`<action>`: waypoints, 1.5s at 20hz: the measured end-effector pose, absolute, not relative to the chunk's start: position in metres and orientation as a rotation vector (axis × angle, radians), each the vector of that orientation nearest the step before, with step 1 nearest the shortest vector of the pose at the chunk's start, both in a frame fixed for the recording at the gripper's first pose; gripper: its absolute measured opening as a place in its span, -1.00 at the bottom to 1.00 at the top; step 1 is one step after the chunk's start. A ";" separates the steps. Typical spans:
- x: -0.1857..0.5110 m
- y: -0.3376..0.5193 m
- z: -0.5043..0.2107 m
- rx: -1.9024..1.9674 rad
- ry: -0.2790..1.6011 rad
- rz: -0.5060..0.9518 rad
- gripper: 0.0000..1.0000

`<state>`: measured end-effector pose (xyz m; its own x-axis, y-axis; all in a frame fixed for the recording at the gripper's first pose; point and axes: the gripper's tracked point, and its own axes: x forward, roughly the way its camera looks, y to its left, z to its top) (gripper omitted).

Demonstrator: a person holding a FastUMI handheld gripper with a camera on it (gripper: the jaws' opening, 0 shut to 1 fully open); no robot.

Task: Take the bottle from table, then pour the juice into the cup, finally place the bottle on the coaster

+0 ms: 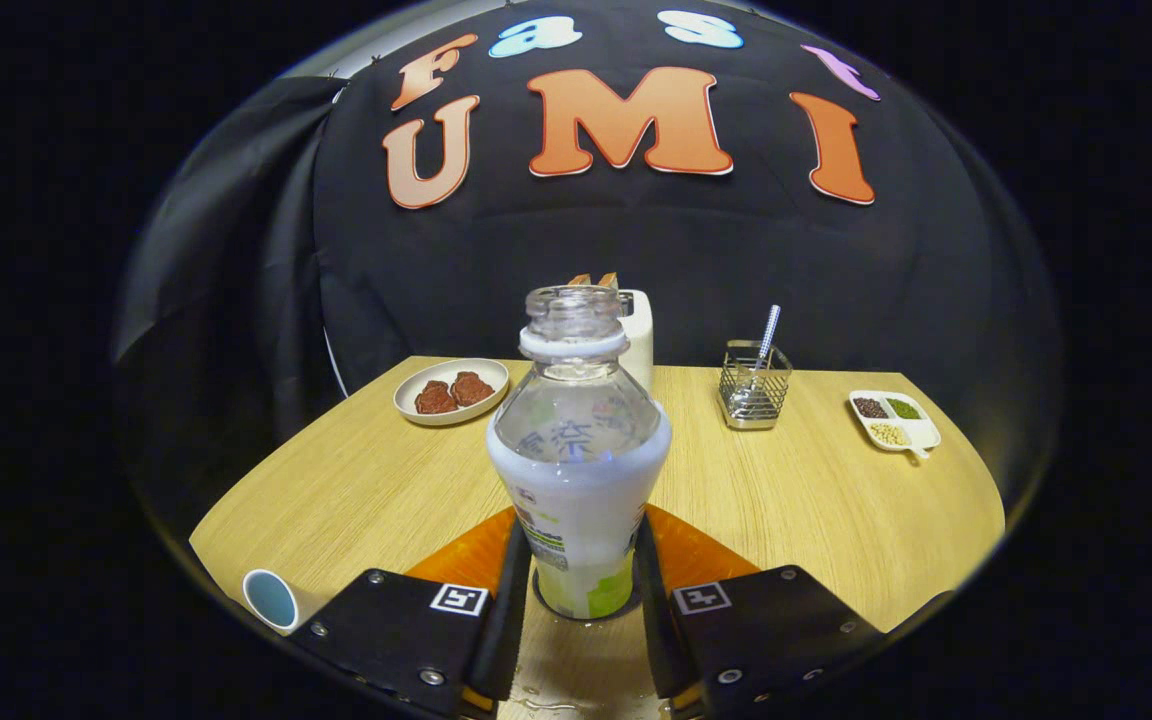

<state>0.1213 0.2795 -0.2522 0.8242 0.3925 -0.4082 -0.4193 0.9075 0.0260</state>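
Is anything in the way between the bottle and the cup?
No. The gripper is shut on the clear, uncapped plastic bottle of white juice, and the white cup with a blue inside lies beside its finger, bare wooden table between.

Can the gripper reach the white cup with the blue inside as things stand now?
Probably not: the gripper is shut on the uncapped clear plastic bottle, and the cup lies outside its fingers.
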 end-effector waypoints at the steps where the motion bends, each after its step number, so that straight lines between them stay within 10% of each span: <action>1: 0.126 0.282 -0.255 -0.059 0.419 0.430 0.05; 16: 0.127 0.295 -0.282 -0.088 0.487 0.462 0.36; 21: 0.114 0.289 -0.267 -0.113 0.473 0.459 0.95; 30: 0.069 0.235 -0.147 -0.115 0.407 0.379 0.95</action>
